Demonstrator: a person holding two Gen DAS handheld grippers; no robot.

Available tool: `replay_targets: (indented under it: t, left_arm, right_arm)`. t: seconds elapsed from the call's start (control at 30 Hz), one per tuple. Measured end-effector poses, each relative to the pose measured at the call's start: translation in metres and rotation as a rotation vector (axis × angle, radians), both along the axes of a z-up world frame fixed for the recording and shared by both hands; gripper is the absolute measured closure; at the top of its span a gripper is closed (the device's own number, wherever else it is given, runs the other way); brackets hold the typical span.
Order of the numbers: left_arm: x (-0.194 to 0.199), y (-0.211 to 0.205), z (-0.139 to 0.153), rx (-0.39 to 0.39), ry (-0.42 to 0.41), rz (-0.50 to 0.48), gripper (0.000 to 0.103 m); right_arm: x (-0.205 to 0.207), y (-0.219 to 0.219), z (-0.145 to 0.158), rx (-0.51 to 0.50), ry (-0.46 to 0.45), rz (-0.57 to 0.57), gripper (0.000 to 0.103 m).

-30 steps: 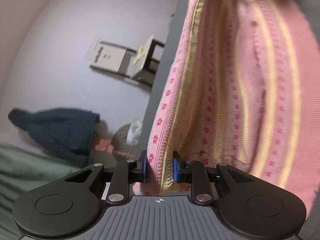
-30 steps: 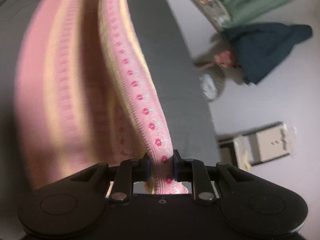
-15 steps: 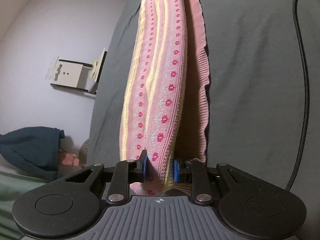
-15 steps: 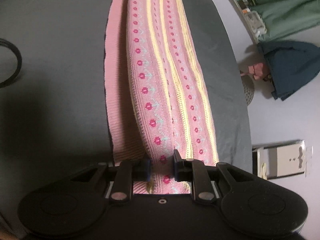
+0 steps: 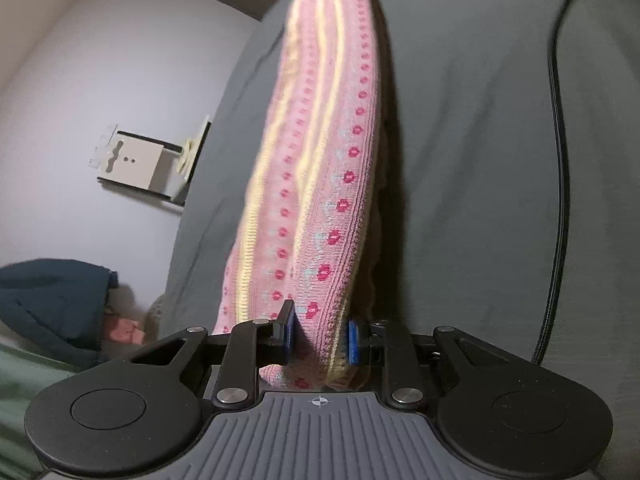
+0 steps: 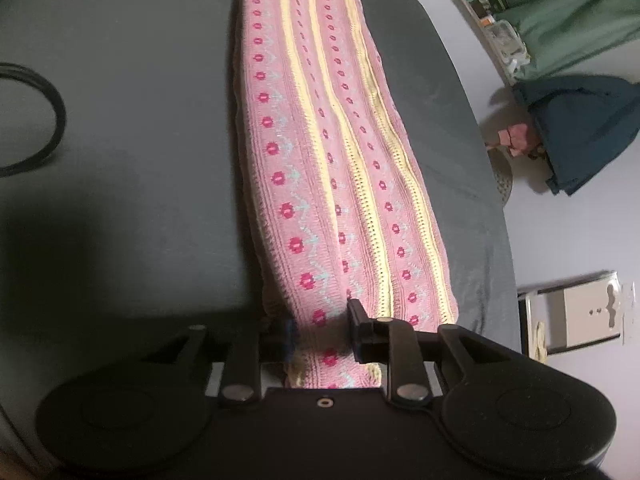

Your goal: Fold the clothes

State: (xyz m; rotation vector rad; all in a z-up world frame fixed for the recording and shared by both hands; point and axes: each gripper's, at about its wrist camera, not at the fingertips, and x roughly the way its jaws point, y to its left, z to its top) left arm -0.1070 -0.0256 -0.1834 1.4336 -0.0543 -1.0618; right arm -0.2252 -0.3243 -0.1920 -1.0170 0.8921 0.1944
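A pink knit garment with yellow stripes and red flower dots is stretched as a folded band over a dark grey cloth surface. My left gripper is shut on one end of it. My right gripper is shut on the other end of the garment. The band hangs taut between both grippers, its lower layer close to or touching the grey surface. The blue pads press the knit from both sides.
A black cable runs along the grey surface, and a coil of it lies at the left in the right wrist view. Beyond the surface's edge the floor holds a white folding stand, a dark blue garment and green bedding.
The garment went from hanging wide and blurred to a narrow folded band lowered over the grey surface. Both grippers kept their grip and dropped nearer the surface.
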Motion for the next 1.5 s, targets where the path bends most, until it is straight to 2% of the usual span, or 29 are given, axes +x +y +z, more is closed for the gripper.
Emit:
replay_targets:
  t: [0.03, 0.07, 0.13, 0.2, 0.27, 0.33, 0.37, 0.43, 0.53, 0.57, 0.67, 0.8, 0.87, 0.9, 0.93, 0.97, 1.0, 1.03, 1.07, 1.1, 1.13, 1.2, 1.33, 1.37, 1.5]
  left_arm:
    - [0.0, -0.003, -0.004, 0.005, -0.018, 0.014, 0.06]
    - [0.002, -0.005, -0.004, -0.006, -0.038, 0.031, 0.053]
    - [0.006, -0.007, -0.003, -0.034, -0.073, 0.068, 0.02]
    - [0.014, -0.006, 0.002, -0.022, -0.054, 0.106, 0.017]
    - [0.02, 0.001, 0.009, 0.013, -0.008, 0.136, 0.017]
    - [0.025, 0.012, 0.016, 0.019, 0.061, 0.177, 0.017]
    - [0.028, 0.018, 0.022, 0.012, 0.108, 0.205, 0.017]
    - [0.04, 0.027, 0.037, -0.059, 0.243, 0.3, 0.017]
    - [0.07, 0.042, 0.065, -0.306, 0.475, 0.489, 0.017]
    - [0.082, 0.044, 0.073, -0.418, 0.57, 0.556, 0.017]
    - [0.11, 0.04, 0.083, -0.675, 0.8, 0.662, 0.017]
    - [0.147, 0.018, 0.063, -0.811, 0.955, 0.899, 0.017]
    - [0.169, 0.015, 0.047, -0.873, 1.09, 0.983, 0.025]
    - [0.177, 0.014, 0.039, -0.886, 1.14, 1.026, 0.039]
    - [0.185, 0.013, 0.031, -0.896, 1.188, 1.069, 0.053]
    - [0.19, 0.011, 0.023, -0.901, 1.223, 1.096, 0.06]
    - [0.196, 0.009, 0.015, -0.904, 1.256, 1.121, 0.071]
    - [0.197, 0.007, 0.01, -0.911, 1.27, 1.125, 0.077]
    - [0.199, 0.004, 0.006, -0.919, 1.281, 1.126, 0.084]
    - [0.199, 0.0, 0.002, -0.921, 1.282, 1.113, 0.097]
    - [0.2, -0.004, -0.001, -0.923, 1.281, 1.099, 0.097]
    - [0.198, -0.016, -0.001, -0.92, 1.208, 1.078, 0.098]
    - [0.206, -0.03, -0.006, -0.882, 1.117, 1.143, 0.098]
    - [0.206, -0.034, -0.011, -0.854, 1.078, 1.155, 0.097]
    - [0.203, -0.037, -0.011, -0.83, 1.064, 1.15, 0.097]
  right_arm:
    - [0.0, -0.001, 0.002, 0.0, 0.0, -0.01, 0.07]
    - [0.0, -0.002, 0.004, -0.003, 0.0, -0.02, 0.062]
    - [-0.003, -0.007, 0.01, 0.005, -0.002, -0.044, 0.049]
    - [-0.008, -0.016, 0.02, 0.066, 0.007, -0.078, 0.043]
    - [-0.014, -0.028, 0.034, 0.186, 0.024, -0.129, 0.042]
    - [-0.017, -0.044, 0.05, 0.349, 0.006, -0.217, 0.042]
    - [-0.018, -0.053, 0.058, 0.438, -0.009, -0.266, 0.042]
    - [-0.016, -0.072, 0.072, 0.613, -0.082, -0.381, 0.041]
    - [-0.003, -0.1, 0.084, 0.829, -0.244, -0.584, 0.038]
    - [0.004, -0.111, 0.084, 0.891, -0.288, -0.658, 0.038]
    - [0.033, -0.139, 0.076, 1.048, -0.349, -0.845, 0.039]
    - [0.058, -0.16, 0.056, 1.129, -0.339, -1.031, 0.045]
    - [0.065, -0.171, 0.045, 1.198, -0.307, -1.124, 0.057]
    - [0.067, -0.175, 0.04, 1.232, -0.283, -1.159, 0.061]
    - [0.069, -0.178, 0.035, 1.261, -0.267, -1.178, 0.069]
    - [0.071, -0.18, 0.031, 1.285, -0.259, -1.182, 0.078]
    - [0.072, -0.18, 0.027, 1.307, -0.251, -1.181, 0.082]
    - [0.074, -0.181, 0.024, 1.325, -0.243, -1.177, 0.092]
    - [0.076, -0.181, 0.024, 1.326, -0.247, -1.172, 0.096]
    - [0.077, -0.181, 0.025, 1.314, -0.262, -1.169, 0.096]
    - [0.077, -0.181, 0.027, 1.302, -0.277, -1.167, 0.097]
    - [0.079, -0.182, 0.03, 1.278, -0.308, -1.161, 0.097]
    - [0.085, -0.177, 0.017, 1.194, -0.297, -1.188, 0.097]
    - [0.084, -0.177, 0.011, 1.201, -0.293, -1.195, 0.096]
    - [0.069, -0.178, 0.01, 1.282, -0.321, -1.198, 0.088]
